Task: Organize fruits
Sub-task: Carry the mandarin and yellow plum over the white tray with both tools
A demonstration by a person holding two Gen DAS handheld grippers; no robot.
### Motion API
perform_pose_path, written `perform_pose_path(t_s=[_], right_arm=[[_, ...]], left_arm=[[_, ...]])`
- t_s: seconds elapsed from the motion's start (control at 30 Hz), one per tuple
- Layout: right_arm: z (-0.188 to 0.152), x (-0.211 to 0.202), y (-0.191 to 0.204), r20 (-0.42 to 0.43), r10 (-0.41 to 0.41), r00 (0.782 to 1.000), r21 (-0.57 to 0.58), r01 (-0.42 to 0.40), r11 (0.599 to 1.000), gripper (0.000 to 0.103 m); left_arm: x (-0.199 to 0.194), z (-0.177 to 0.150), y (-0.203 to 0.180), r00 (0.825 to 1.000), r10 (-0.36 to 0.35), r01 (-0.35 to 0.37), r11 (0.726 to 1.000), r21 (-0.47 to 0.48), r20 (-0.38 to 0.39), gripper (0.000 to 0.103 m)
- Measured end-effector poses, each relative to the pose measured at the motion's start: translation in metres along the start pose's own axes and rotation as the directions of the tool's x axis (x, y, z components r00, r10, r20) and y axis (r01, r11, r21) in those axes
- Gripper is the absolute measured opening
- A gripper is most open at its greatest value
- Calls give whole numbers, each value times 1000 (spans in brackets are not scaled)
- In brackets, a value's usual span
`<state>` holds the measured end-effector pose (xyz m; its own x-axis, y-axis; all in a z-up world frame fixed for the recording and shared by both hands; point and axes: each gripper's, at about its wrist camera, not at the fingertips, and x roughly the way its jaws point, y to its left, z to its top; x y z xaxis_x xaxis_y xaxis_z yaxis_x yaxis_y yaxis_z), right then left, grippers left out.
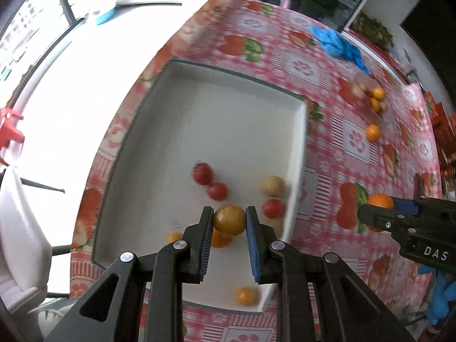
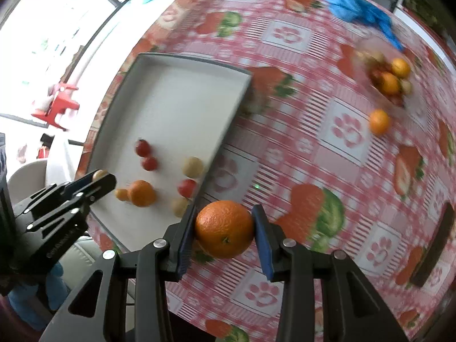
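My left gripper (image 1: 229,211) is shut on a small yellow-brown round fruit (image 1: 229,220) above the near end of a white tray (image 1: 228,71). In the tray lie red tomatoes (image 1: 202,173), a beige fruit (image 1: 273,185) and small oranges (image 1: 245,296). Held over the tablecloth just right of the tray's edge (image 2: 233,108) is a large orange (image 2: 225,229), with my right gripper (image 2: 225,211) shut on it. The right wrist view shows the left gripper (image 2: 99,177) at the tray's left side. The right gripper (image 1: 379,208) appears at the right of the left wrist view.
A pink checked tablecloth (image 2: 313,148) covers the round table. A heap of oranges and other fruit (image 2: 390,81) sits at the far right, with one loose orange (image 2: 379,121) nearby. Blue plastic (image 2: 353,5) lies at the back. A dark flat object (image 2: 436,242) rests at the right edge.
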<state>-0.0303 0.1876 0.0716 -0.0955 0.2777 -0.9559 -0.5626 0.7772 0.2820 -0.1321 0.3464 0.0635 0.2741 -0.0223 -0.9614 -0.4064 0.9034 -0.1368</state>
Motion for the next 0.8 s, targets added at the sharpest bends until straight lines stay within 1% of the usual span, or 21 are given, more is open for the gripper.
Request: perform_pose_path(t_s=[0.2,0.37,0.8], right_arm=[[12,16,29,-20,15,1000,-60,-16,998,42],[18,24,44,-22,27,999,-90,-29,995,42],[25,31,58,-27,38,999,-99,-40,994,42]], left_arm=[[5,1,23,1000,31,-31,999,-44,-6,24],[12,1,35,999,42,-44,997,-66,-17,24],[23,3,47,997,57,-60,996,-68,-47,24]])
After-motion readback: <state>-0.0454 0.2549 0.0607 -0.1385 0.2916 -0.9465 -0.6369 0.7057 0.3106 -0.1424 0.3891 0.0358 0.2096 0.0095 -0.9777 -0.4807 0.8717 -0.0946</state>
